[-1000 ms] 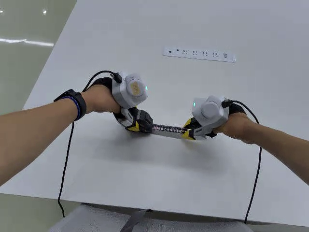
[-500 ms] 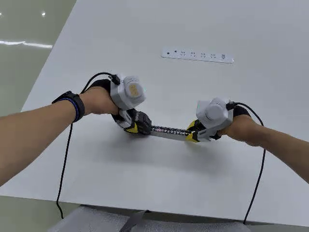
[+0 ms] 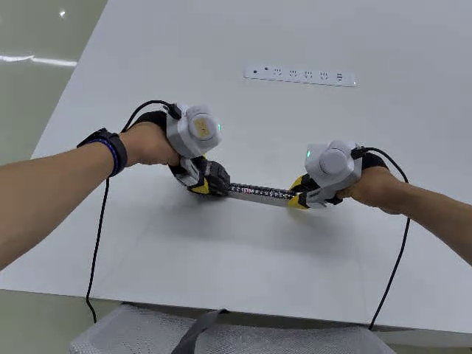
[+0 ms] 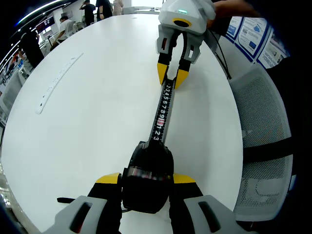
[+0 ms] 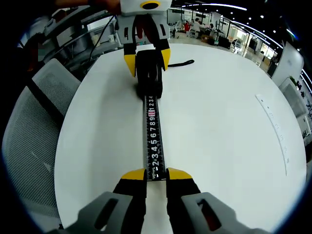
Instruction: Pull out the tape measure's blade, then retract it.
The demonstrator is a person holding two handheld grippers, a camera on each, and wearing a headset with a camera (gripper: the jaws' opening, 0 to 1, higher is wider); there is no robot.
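White tabletop [image 3: 243, 251] right across the head view, with a power strip [image 3: 299, 75] lying near the upper edge, well apart from the action. Left of centre, the left tool [image 3: 210, 181] is clamped on the tape measure [image 3: 217, 179]. Its black case is half buried under the tool's body, so its shape is hard to make out from up here. The blade [image 3: 262, 193] runs right from it, low over the tabletop, to the right tool [image 3: 299, 198], which pinches the far end. The markings are too small to read at this range. A mesh chair [image 3: 133, 332] is cut off at the bottom edge, and a dark wristband [image 3: 110, 147] sits on the arm at the left.

Over to the left gripper view: the black case sits between the tool's own jaws at the bottom of the frame, yellow-tipped jaws pressed to both its sides and its lower part covered by them. Up the frame goes the blade, dark with pale numerals and a red patch nearer the case. At the top the right tool grips its tip, and the end hook is hidden between those jaws.

Right gripper view now: the jaws at the bottom are squeezed onto the blade, numerals 2 through 9 are readable going up, then comes the red patch. At top centre stands the case, gripped by the left tool, its far side hidden. Whether it rests on the tabletop or hangs just above it, cannot tell.
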